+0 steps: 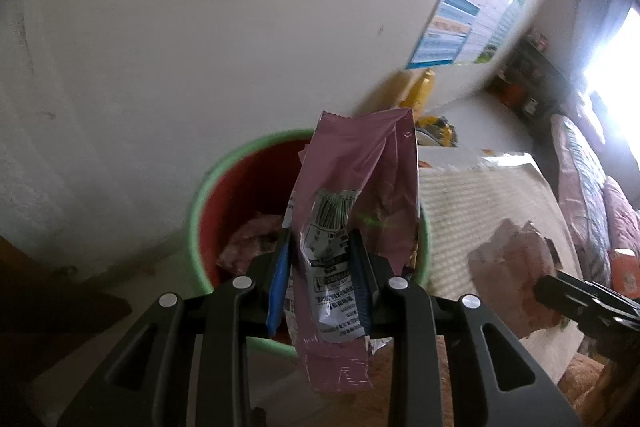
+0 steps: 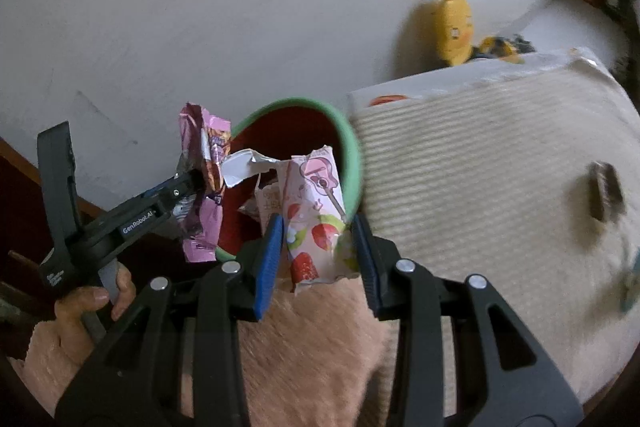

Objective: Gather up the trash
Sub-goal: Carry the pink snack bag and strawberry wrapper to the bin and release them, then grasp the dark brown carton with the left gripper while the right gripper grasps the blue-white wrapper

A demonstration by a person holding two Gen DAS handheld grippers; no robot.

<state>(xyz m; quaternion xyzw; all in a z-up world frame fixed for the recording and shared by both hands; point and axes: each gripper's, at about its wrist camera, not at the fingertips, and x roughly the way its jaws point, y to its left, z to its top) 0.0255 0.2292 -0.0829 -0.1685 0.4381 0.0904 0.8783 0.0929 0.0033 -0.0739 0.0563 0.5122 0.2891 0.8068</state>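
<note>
1. The left claw [image 1: 320, 263] is seen clamped on a crumpled mauve foil snack wrapper [image 1: 352, 211], held upright with its long axis running away from the claw.
2. Directly beyond and below that wrapper, the open mouth of a round bin with a mint-green rim and red inside [image 1: 240, 195] is seen; crumpled trash already lies in it.
3. The right claw [image 2: 318, 247] is seen gripping a pale pink strawberry-printed packet [image 2: 316, 219], also upright, just before the bin's near rim.
4. Both claws are judged about equally near the bin, the left one poised over the opening.
5. A bare wall stands behind the bin; a ribbed cream bed cover [image 2: 480, 187] lies to its right, touching or nearly so.
6. Open room for release is judged straight ahead and down.
</note>
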